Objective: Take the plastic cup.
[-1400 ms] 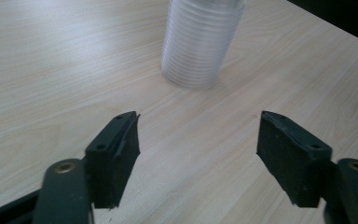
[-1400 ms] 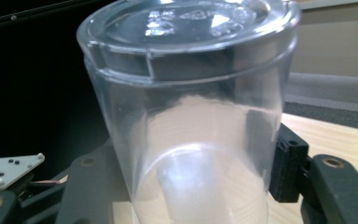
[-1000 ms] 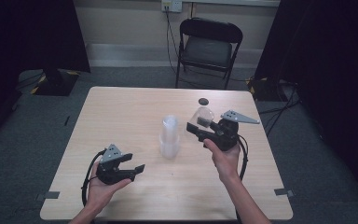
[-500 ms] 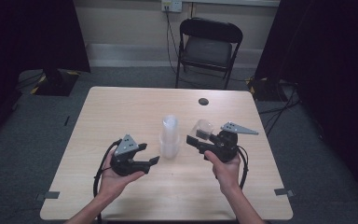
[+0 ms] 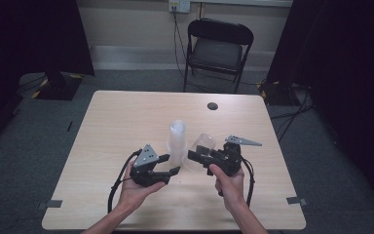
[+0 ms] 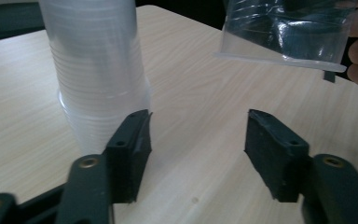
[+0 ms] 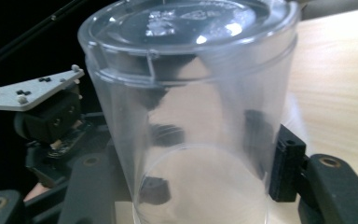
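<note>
A tall stack of clear plastic cups (image 5: 177,139) stands upright near the table's middle. My left gripper (image 5: 172,164) is just left of the stack's foot, and its jaws have just been closing. In the left gripper view the stack (image 6: 98,70) stands right beside one jaw, and nothing is between the jaws of the left gripper (image 6: 196,140). My right gripper (image 5: 195,158) is shut on a single clear cup (image 5: 203,145), tilted and held a little above the table right of the stack. That cup (image 7: 191,116) sits between the jaws of the right gripper (image 7: 200,172), its base toward the camera.
A small dark round object (image 5: 212,106) lies at the far side of the wooden table (image 5: 117,117). A black folding chair (image 5: 219,48) stands beyond the far edge. Cables trail from both grippers toward the near edge.
My left gripper has moved right and forward up to the cup stack, and its jaws stand narrower. My right gripper has come down with the single cup, closer to the stack.
</note>
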Demonstrator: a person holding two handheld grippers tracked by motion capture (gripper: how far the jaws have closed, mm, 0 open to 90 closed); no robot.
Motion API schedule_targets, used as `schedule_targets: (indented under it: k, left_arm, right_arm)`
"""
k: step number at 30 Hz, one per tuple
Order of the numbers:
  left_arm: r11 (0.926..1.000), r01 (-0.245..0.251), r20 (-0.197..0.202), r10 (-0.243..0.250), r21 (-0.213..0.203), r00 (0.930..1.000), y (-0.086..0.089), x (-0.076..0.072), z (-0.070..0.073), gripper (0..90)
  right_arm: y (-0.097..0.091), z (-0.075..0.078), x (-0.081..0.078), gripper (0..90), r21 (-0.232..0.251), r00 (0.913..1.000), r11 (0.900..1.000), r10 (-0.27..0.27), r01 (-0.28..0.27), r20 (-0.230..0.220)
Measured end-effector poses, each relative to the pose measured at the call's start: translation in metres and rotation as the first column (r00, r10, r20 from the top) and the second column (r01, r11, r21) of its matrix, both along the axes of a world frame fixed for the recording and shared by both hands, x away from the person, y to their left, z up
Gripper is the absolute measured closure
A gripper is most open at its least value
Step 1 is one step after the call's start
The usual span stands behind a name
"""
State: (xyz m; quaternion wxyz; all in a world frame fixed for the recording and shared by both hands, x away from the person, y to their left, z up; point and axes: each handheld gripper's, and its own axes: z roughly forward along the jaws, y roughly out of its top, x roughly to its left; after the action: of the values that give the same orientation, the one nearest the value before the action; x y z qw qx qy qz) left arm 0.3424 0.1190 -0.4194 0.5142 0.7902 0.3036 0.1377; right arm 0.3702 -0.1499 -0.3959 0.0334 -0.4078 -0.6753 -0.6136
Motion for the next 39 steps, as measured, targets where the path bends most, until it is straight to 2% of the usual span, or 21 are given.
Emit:
schedule_targets:
  k: [2,7,12,18,21,24,26,29,31,34,36,38,39]
  left_arm:
    - [1.0000,0.007,0.021,-0.007,-0.006,0.9998,0.001,-0.004,-0.001,44.6]
    - [0.9995,-0.008,0.021,0.009,-0.031,0.9997,0.001,-0.008,-0.002,48.6]
    - [0.9985,-0.011,0.030,0.013,-0.054,0.9995,0.001,-0.011,-0.002,54.2]
    - [0.9972,0.000,0.094,0.007,-0.075,0.9956,0.000,-0.019,0.000,62.7]
    - [0.9969,-0.018,0.131,0.028,-0.076,0.9910,-0.002,-0.025,0.002,65.1]
    - [0.9958,-0.035,0.145,0.047,-0.085,0.9883,-0.004,-0.030,0.004,66.0]
    - [0.9966,-0.036,0.178,0.049,-0.073,0.9829,-0.006,-0.033,0.004,67.3]
    - [0.9966,-0.045,0.202,0.058,-0.069,0.9778,-0.007,-0.034,0.003,67.7]
    - [0.9969,-0.053,0.221,0.065,-0.058,0.9732,-0.008,-0.035,0.001,67.6]
    - [0.9967,-0.068,0.249,0.077,-0.045,0.9654,-0.009,-0.034,0.000,66.6]
    - [0.9966,-0.071,0.250,0.080,-0.043,0.9649,-0.009,-0.032,-0.001,66.2]
    - [0.9965,-0.072,0.256,0.080,-0.042,0.9633,-0.009,-0.032,-0.002,66.3]
    - [0.9964,-0.074,0.270,0.082,-0.041,0.9593,-0.010,-0.033,-0.002,66.3]
  right_arm:
    - [0.002,-0.001,-0.001,41.4,0.014,0.9998,0.9998,0.011,-0.011,-0.015]
    - [0.010,-0.005,-0.004,41.5,0.009,0.9992,0.9994,0.032,-0.032,-0.024]
    - [0.016,-0.008,-0.006,41.8,0.026,0.9963,0.9977,0.064,-0.063,-0.057]
    - [0.018,-0.009,-0.004,42.2,0.084,0.9894,0.9910,0.112,-0.104,-0.093]
    - [0.018,-0.009,-0.004,42.2,0.098,0.9857,0.9881,0.129,-0.119,-0.109]
    - [0.019,-0.009,-0.003,42.2,0.128,0.9811,0.9831,0.147,-0.131,-0.126]
    - [0.019,-0.010,-0.003,42.2,0.141,0.9778,0.9803,0.158,-0.139,-0.137]
    - [0.021,-0.011,-0.002,41.6,0.161,0.9703,0.9745,0.182,-0.156,-0.159]
    - [0.023,-0.010,-0.003,41.5,0.157,0.9691,0.9743,0.186,-0.161,-0.162]
    - [0.027,-0.011,-0.004,41.2,0.155,0.9617,0.9703,0.212,-0.186,-0.174]
    - [0.029,-0.012,-0.005,41.0,0.167,0.9569,0.9664,0.226,-0.196,-0.183]
    - [0.030,-0.012,-0.005,40.9,0.166,0.9559,0.9686,0.217,-0.185,-0.198]
    - [0.030,-0.012,-0.005,40.7,0.168,0.9539,0.9683,0.218,-0.185,-0.206]
